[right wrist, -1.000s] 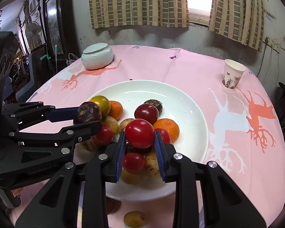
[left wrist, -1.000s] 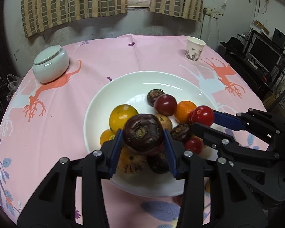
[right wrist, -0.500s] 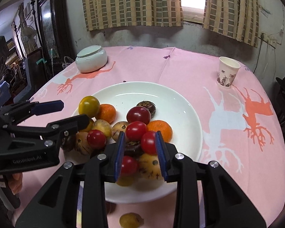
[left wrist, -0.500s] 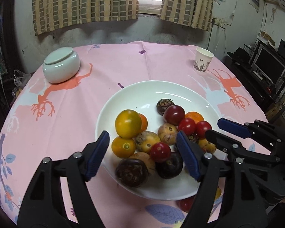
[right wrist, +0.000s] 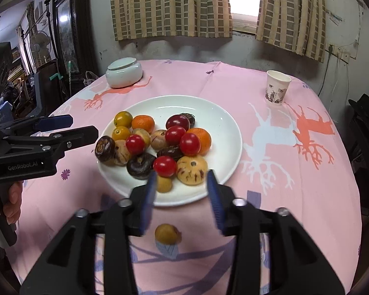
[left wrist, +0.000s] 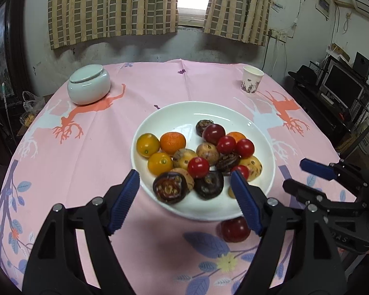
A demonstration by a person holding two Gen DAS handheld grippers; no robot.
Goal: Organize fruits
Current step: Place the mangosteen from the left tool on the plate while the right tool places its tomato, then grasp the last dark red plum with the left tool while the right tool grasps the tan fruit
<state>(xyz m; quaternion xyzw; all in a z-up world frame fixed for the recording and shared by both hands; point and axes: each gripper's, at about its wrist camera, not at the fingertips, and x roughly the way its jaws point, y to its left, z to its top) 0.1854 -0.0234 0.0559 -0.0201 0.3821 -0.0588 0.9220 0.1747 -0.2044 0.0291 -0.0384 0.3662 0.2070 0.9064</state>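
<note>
A white plate [left wrist: 201, 105] on the pink tablecloth holds several fruits: red tomatoes, oranges, yellow ones and dark purple ones. A dark purple fruit [left wrist: 169, 190] lies at the plate's near edge. My left gripper [left wrist: 184, 175] hangs over that edge, its jaws opening with nothing pressed between the pads. My right gripper [right wrist: 182, 174] hovers at the near rim [right wrist: 184, 201], its jaws opening and empty too. Off the plate, a red fruit [left wrist: 235, 229] and a yellowish fruit [right wrist: 166, 233] rest on the cloth. Each gripper shows in the other's view: the right [left wrist: 296, 174], the left [right wrist: 83, 125].
A white lidded jar [left wrist: 88, 87] stands at the table's far left, a paper cup [left wrist: 252, 80] at the far right. A monitor and shelves [left wrist: 342, 86] stand past the table's right edge. A hand [right wrist: 12, 196] holds the left gripper's handle.
The left gripper let go of the dark purple fruit, now lying in the plate. The right gripper released its red tomato onto the pile. Both drew back toward the near rim, jaws wider.
</note>
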